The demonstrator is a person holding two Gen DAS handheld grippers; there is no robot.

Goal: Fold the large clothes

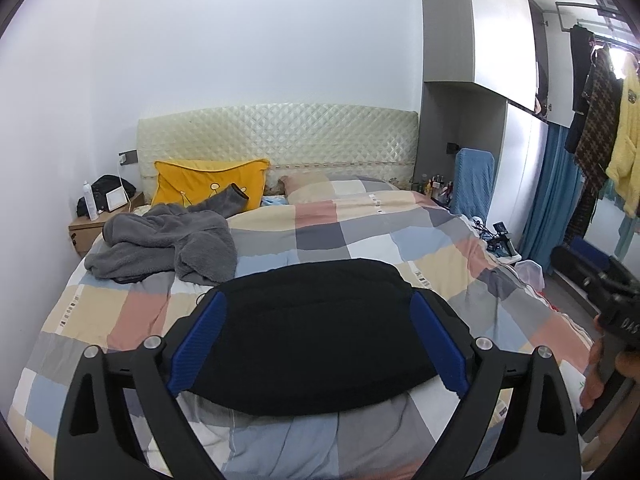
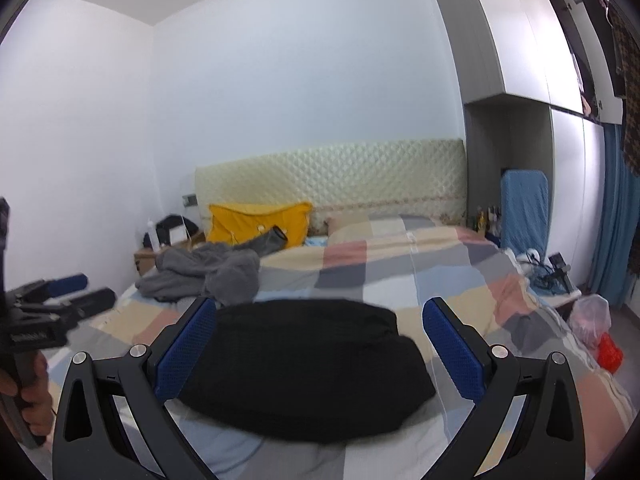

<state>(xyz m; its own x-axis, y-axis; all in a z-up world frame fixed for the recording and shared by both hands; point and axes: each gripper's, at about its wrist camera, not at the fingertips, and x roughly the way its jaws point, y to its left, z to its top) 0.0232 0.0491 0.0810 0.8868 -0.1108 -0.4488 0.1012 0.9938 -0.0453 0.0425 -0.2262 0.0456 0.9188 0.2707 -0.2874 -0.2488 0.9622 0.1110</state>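
A folded black garment (image 1: 316, 336) lies on the checked bedcover (image 1: 360, 232) near the foot of the bed; it also shows in the right wrist view (image 2: 304, 364). My left gripper (image 1: 318, 304) is open, its blue pads wide apart above the garment, holding nothing. My right gripper (image 2: 320, 312) is open too, hovering over the same garment, empty. A crumpled grey fleece garment (image 1: 168, 244) lies at the far left of the bed, also in the right wrist view (image 2: 208, 272).
A yellow pillow (image 1: 208, 184) leans on the cream headboard (image 1: 280, 136). A wooden nightstand (image 1: 86, 232) stands left. A blue-covered chair (image 1: 474, 180), cluttered side table (image 1: 496, 240), wardrobe and hanging clothes (image 1: 600, 120) stand right. Plastic bags (image 2: 596, 328) lie on the floor.
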